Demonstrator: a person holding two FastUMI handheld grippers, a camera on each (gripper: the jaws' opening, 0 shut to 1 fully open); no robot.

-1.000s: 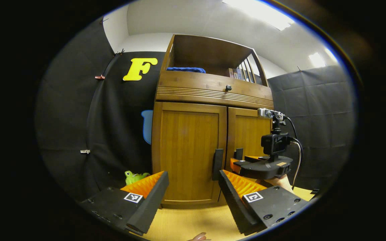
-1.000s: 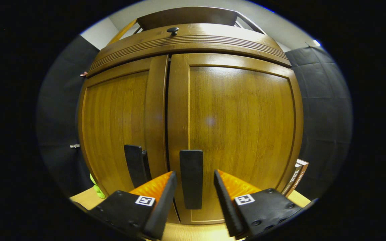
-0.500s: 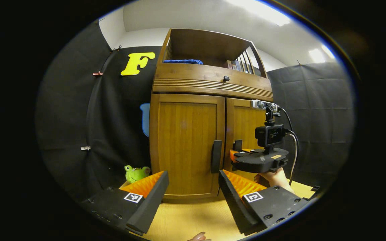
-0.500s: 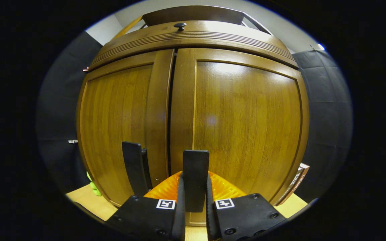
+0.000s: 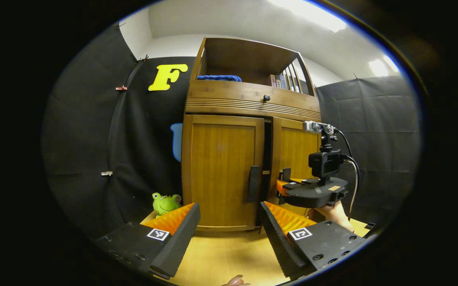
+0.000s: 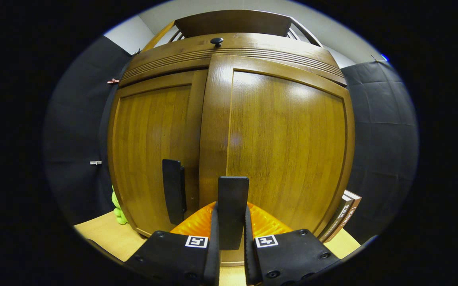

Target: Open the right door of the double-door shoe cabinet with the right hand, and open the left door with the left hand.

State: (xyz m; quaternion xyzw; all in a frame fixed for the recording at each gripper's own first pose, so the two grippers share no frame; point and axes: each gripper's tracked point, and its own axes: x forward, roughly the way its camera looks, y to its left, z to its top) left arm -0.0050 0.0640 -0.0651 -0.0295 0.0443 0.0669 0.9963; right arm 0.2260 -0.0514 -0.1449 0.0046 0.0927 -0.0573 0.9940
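The wooden shoe cabinet (image 5: 229, 159) stands ahead with two doors. In the right gripper view my right gripper (image 6: 232, 238) is shut on the dark handle (image 6: 233, 206) of the right door (image 6: 288, 151), which stands slightly ajar in front of the left door (image 6: 153, 147). In the left gripper view a dark gap (image 5: 267, 155) shows between the doors, and the right gripper (image 5: 284, 183) holds the right door's handle. My left gripper (image 5: 229, 230) hangs open some way in front of the left door (image 5: 221, 171), short of its handle (image 5: 253, 184).
A green frog toy (image 5: 165, 202) sits on the wooden floor left of the cabinet. Books (image 6: 346, 212) lean beside the cabinet's right side. A blue cloth (image 5: 219, 78) and books lie on the upper shelf. A drawer knob (image 5: 266, 97) sits above the doors. A hand (image 5: 334, 214) holds the right gripper.
The right gripper closed on the right door's handle, then pulled the door slightly open. The left gripper stayed open and drew back a little.
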